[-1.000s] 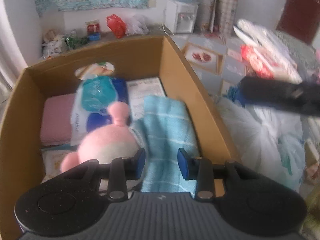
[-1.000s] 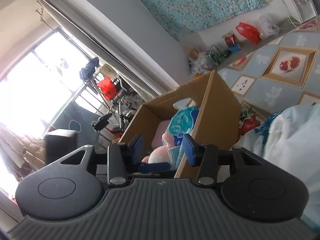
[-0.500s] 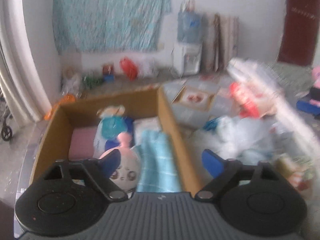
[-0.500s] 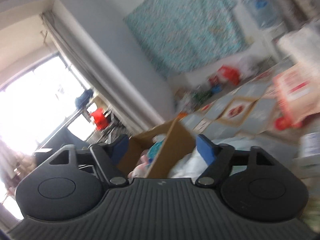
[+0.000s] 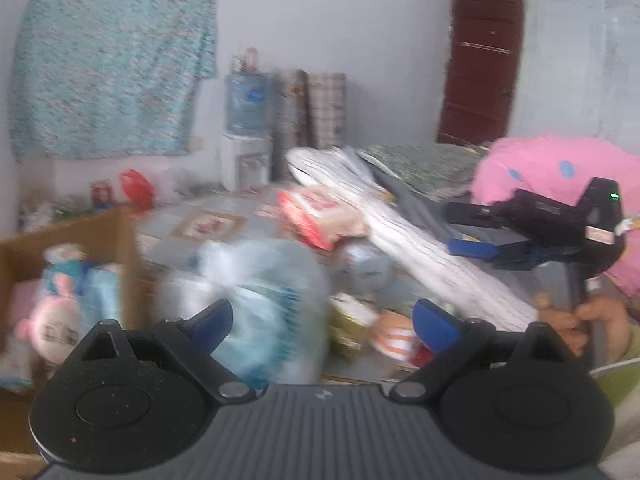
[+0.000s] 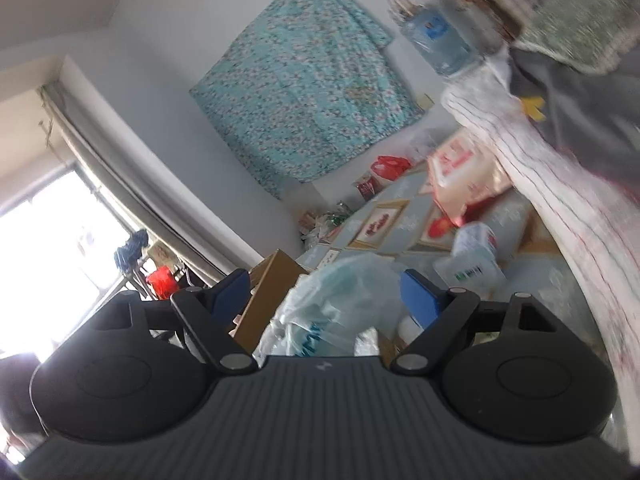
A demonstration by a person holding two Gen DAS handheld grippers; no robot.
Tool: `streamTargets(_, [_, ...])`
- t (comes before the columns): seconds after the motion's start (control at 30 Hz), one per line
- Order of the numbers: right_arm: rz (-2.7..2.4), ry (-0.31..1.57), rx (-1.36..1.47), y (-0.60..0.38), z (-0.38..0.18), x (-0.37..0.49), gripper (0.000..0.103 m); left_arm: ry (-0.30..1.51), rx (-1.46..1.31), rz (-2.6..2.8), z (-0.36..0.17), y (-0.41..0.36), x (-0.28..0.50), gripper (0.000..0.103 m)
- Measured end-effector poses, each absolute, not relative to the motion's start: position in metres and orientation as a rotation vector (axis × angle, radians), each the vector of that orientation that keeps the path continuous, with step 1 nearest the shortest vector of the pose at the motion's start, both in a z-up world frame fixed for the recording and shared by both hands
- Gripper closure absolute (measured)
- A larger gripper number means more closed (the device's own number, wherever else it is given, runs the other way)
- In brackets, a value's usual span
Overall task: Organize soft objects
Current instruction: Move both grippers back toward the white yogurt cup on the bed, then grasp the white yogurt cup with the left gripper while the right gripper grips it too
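My left gripper (image 5: pixel 322 322) is open and empty, held above a pale blue plastic bag (image 5: pixel 260 300) of soft goods. The cardboard box (image 5: pixel 124 248) is at the left, with a pink plush toy (image 5: pixel 52 326) and a light blue towel (image 5: pixel 100 296) inside. My right gripper (image 6: pixel 324 292) is open and empty; it also shows in the left wrist view (image 5: pixel 472 230) at the right, next to a white striped cloth (image 5: pixel 420 248). In the right wrist view the bag (image 6: pixel 332 304) lies just ahead, the box (image 6: pixel 268 284) to its left, the striped cloth (image 6: pixel 560 208) at the right.
A red-and-white pack (image 5: pixel 320 212), a pink dotted cushion (image 5: pixel 552 168), small packets (image 5: pixel 360 320) and a white tissue pack (image 6: pixel 472 260) lie on the patterned surface. A water dispenser (image 5: pixel 246 132) stands at the back wall.
Both grippers have opened wide and swung right, away from the box interior and toward the pile of bags and cloths. The plush and towel stay in the box.
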State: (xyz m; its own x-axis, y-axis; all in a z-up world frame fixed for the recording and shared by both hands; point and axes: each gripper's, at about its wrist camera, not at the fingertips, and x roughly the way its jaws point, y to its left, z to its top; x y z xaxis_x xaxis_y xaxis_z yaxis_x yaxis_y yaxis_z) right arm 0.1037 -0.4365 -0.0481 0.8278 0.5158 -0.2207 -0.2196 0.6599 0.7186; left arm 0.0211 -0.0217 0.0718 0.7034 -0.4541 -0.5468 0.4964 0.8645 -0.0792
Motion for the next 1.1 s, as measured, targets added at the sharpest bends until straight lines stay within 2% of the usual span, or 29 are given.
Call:
streamTargets(0.33, [0.324, 0.485, 0.789, -0.449, -0.091, 0.09, 0.021, 0.645, 0.116, -0.599, 0.009, -0.091, 0.028, 0.006])
streamTargets(0.6, [0.294, 0.545, 0.775, -0.443, -0.1, 0.103, 0.021, 0.646, 0.143, -0.609, -0.018, -0.108, 0.031, 0.006])
streamTargets(0.8, [0.261, 0.567, 0.695, -0.431, -0.093, 0.131, 0.021, 0.612, 0.115, -0.584, -0.019, -0.106, 0.045, 0.009])
streamTargets(1.0, [0.221, 0.557, 0.636, -0.43, -0.085, 0.162, 0.021, 0.556, 0.131, -0.571, 0.0, -0.107, 0.072, 0.016])
streamTargets(1.1, [0.217, 0.535, 0.617, -0.435, -0.086, 0.175, 0.024, 0.554, 0.177, -0.575, 0.011, -0.115, 0.092, 0.019])
